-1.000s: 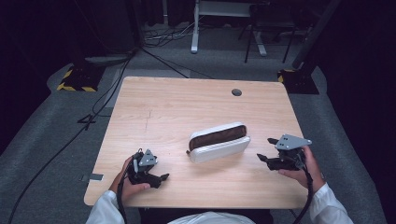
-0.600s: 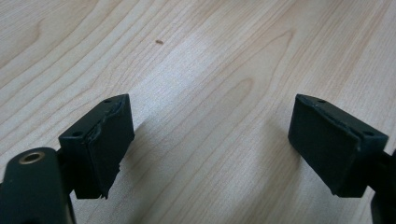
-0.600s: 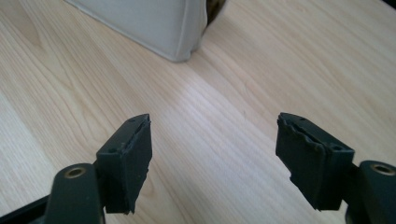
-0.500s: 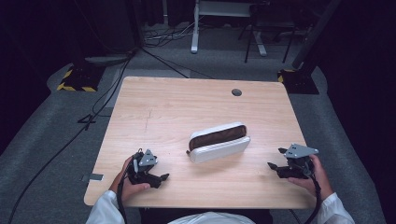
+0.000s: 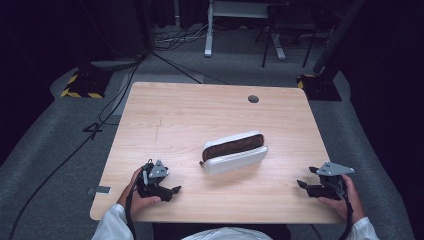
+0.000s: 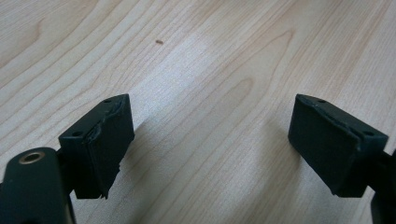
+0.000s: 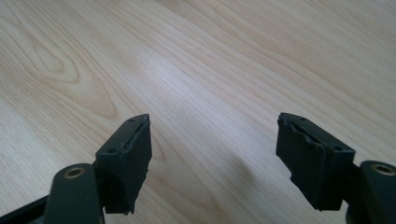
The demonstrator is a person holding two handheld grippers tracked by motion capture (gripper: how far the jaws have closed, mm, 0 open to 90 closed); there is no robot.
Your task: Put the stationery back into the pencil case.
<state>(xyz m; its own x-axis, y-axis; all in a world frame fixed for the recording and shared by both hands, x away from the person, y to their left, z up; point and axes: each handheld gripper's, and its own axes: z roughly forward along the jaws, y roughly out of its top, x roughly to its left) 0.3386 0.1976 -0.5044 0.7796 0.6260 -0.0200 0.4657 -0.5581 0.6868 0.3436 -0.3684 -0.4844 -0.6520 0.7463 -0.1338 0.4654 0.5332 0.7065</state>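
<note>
On the wooden table (image 5: 180, 115), a white pouch (image 5: 234, 152) with a dark brown opening lay near the middle, well apart from both tools. The left gripper (image 5: 170, 190) and the right gripper (image 5: 303, 185) rested at the near corners, each with its jaws spread wide over bare wood, holding nothing. It looked like a resting stage; any next move would call for reaching inward to the pouch.

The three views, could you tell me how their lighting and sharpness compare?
High view: table evenly lit, surroundings very dark, picture slightly soft, pouch casting a faint shadow. Left gripper view: a pale sheen on the wood between the open jaws, soft jaw shadows. Right gripper view: a similar sheen, far wood grain blurring.
</note>
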